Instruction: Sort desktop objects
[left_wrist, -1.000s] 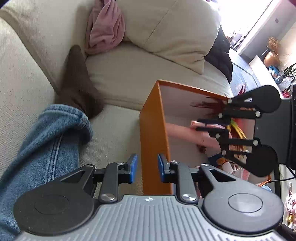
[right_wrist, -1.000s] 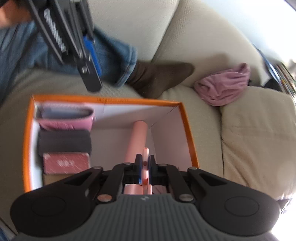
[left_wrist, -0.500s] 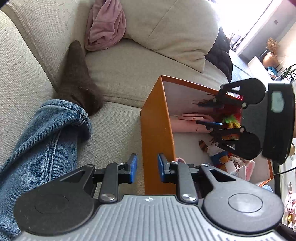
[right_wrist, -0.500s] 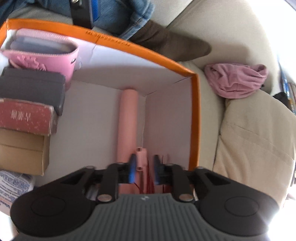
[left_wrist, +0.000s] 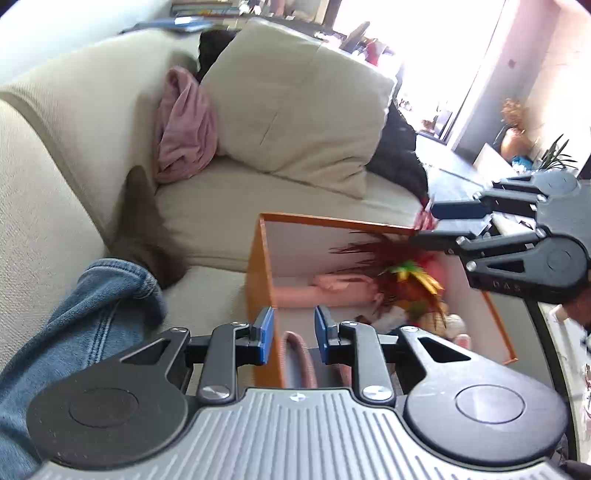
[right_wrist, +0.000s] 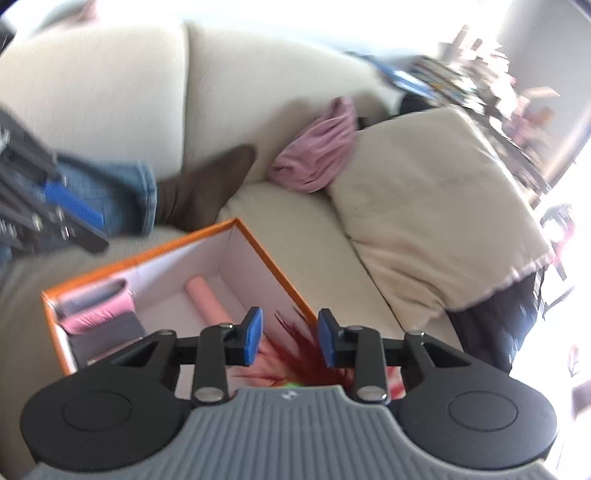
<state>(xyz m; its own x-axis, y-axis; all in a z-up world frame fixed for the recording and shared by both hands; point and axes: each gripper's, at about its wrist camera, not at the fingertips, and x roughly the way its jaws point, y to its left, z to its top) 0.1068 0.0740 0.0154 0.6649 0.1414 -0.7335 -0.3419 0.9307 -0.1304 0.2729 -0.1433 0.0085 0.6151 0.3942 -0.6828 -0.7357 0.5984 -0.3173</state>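
An orange box (left_wrist: 260, 280) with white inner walls stands on the sofa; it also shows in the right wrist view (right_wrist: 258, 240). Inside lie a pink tube (left_wrist: 295, 293) (right_wrist: 207, 299), a red feathery toy (left_wrist: 391, 258) (right_wrist: 295, 354), and a pink case (right_wrist: 99, 314) on stacked boxes. My left gripper (left_wrist: 291, 334) is open and empty, above the box's near corner. My right gripper (right_wrist: 290, 336) is open and empty, raised above the box's far side; it shows in the left wrist view (left_wrist: 443, 223).
The box sits on a beige sofa seat (left_wrist: 207, 206). A big cushion (left_wrist: 295, 110), a pink cloth (left_wrist: 184, 125) and a black garment (left_wrist: 399, 147) lie behind. A leg in jeans (left_wrist: 81, 314) with a brown sock (left_wrist: 144, 229) rests left of the box.
My right gripper let go of the pink piece inside the box, opened wide and lifted up and back out of the box. My left gripper opened a little wider and shifted over the box corner.
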